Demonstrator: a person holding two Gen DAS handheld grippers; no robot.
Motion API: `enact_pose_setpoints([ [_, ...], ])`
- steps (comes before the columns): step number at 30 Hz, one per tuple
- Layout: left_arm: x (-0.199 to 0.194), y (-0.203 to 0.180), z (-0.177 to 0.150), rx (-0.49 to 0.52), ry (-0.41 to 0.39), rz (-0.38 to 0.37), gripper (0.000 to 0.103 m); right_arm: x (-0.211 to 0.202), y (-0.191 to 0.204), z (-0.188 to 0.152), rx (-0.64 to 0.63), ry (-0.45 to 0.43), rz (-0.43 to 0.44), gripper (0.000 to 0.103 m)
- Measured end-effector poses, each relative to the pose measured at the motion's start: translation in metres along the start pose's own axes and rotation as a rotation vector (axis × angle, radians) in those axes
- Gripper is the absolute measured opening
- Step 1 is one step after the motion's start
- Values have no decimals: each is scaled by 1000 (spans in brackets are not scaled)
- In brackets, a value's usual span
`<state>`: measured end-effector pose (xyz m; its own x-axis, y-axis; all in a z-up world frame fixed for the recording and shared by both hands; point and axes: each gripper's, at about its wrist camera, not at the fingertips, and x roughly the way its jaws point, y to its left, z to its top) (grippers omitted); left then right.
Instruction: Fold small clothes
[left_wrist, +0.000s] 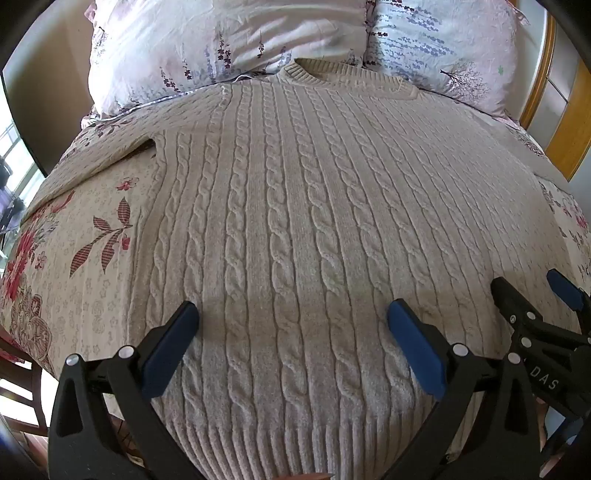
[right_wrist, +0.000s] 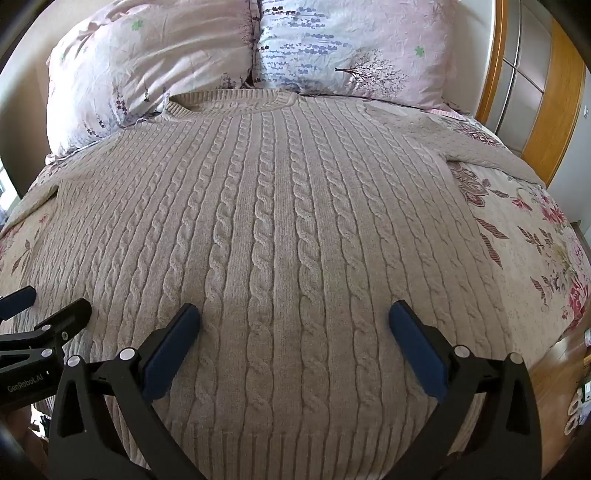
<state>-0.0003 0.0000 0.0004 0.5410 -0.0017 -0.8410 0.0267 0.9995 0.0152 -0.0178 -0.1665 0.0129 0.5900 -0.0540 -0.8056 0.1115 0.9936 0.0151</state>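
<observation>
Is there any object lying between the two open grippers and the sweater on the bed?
Nothing visible does. The left gripper and the right gripper hang open just above the lower part of the cable-knit sweater, which lies spread flat on the floral bedspread. The pillows sit beyond its collar, out of the way.

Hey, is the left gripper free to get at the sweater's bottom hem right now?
Probably yes: the left gripper is open and empty above the sweater, and nothing lies on the ribbed hem below it.

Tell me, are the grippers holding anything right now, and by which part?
Nothing is held. The left gripper and right gripper are both open above the sweater.
</observation>
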Motion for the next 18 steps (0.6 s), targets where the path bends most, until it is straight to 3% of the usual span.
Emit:
enact_pose_setpoints([
  [18, 0, 0, 0, 0, 6, 0, 101, -1, 0, 0, 0, 0, 0, 102],
])
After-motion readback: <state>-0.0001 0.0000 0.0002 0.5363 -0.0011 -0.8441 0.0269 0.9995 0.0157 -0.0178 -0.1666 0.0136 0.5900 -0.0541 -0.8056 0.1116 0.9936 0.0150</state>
